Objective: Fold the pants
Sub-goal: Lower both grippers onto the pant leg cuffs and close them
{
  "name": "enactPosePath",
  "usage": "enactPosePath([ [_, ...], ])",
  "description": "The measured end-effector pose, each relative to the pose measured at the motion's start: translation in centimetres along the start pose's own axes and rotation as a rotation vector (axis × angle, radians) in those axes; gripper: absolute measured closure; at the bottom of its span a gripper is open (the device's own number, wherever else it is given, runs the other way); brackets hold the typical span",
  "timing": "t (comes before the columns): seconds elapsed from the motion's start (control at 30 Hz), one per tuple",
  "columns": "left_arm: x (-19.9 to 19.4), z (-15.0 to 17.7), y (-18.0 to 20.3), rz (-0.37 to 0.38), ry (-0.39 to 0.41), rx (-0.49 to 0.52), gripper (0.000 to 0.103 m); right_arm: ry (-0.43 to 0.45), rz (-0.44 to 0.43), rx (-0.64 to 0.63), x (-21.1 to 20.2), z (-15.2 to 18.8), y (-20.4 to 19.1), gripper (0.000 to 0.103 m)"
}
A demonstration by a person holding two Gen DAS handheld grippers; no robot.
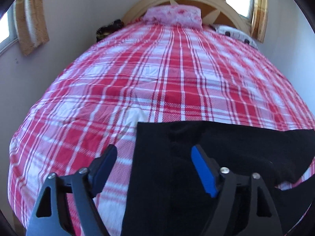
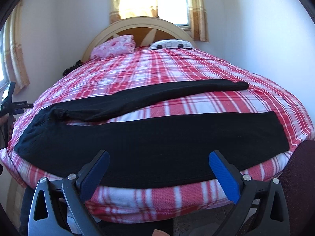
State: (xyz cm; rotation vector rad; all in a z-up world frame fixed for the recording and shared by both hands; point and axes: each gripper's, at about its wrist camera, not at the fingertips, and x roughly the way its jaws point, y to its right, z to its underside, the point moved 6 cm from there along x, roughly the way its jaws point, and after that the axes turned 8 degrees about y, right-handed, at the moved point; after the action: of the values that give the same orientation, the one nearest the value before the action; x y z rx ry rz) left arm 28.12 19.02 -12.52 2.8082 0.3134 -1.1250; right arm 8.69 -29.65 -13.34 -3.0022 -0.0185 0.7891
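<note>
Both jaws were spread wide apart, and neither one was pinching anything.

From the left wrist camera, the left gripper (image 1: 153,157) hung just above the bed with its fingers open. One finger was over the red and white blanket (image 1: 137,74). The other finger, with the blue pad, was over the black pants (image 1: 226,143). The straight edge of the pants ran up between the two fingers, from about 6 o'clock toward 12 o'clock. I think the gripper was held this way so it could close on that edge. The rest of the pants stretched away toward 3 o'clock. A pink pillow (image 1: 173,16) sat far off at 12 o'clock by the headboard (image 1: 137,5).

From the right wrist camera, the right gripper (image 2: 157,161) was open too, back from the near side of the bed. The pants (image 2: 157,137) lay flat across the blanket (image 2: 157,68), with both legs spread out. The near leg ran from 9 o'clock to 3 o'clock, just past the fingertips. The far leg went up toward 2 o'clock, and a strip of blanket showed between the legs. The two legs joined at about 9 o'clock. The other gripper (image 2: 18,108) showed there at the picture's edge, near that joined end. The pants looked laid out flat so they would be easy to fold. No fold had been made yet, I think.
</note>
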Motion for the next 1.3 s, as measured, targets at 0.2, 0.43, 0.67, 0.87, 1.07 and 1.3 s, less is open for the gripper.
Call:
enactPosePath([
  [0.2, 5.8, -0.1, -0.5, 0.001, -0.121, -0.017, 0.037, -0.004, 0.045, 0.051, 1.9, -1.1, 3.1, 0.001],
  [0.43, 5.5, 1.0, -0.4, 0.061, -0.095, 0.0, 0.04, 0.016, 0.074, 0.081, 3.9, -4.1, 6.9, 0.001],
  [0.67, 5.0, 0.8, -0.1, 0.173, -0.06, -0.033, 0.087, 0.033, 0.121, 0.169, 6.3, -9.4, 12.9, 0.023],
  [0.87, 5.5, 0.6, 0.2, 0.178, -0.074, -0.028, 0.088, 0.043, 0.225, 0.222, 9.3, -13.3, 19.4, 0.024],
  [1.07, 5.6, 0.8, 0.6, 0.152, -0.047, 0.016, 0.087, -0.029, 0.256, 0.265, 15.1, -16.2, 25.3, 0.024],
  [1.3, 5.8, 0.8, 0.8, 0.139, -0.039, 0.027, 0.087, -0.185, 0.178, 0.245, 24.1, -17.2, 25.9, 0.024],
])
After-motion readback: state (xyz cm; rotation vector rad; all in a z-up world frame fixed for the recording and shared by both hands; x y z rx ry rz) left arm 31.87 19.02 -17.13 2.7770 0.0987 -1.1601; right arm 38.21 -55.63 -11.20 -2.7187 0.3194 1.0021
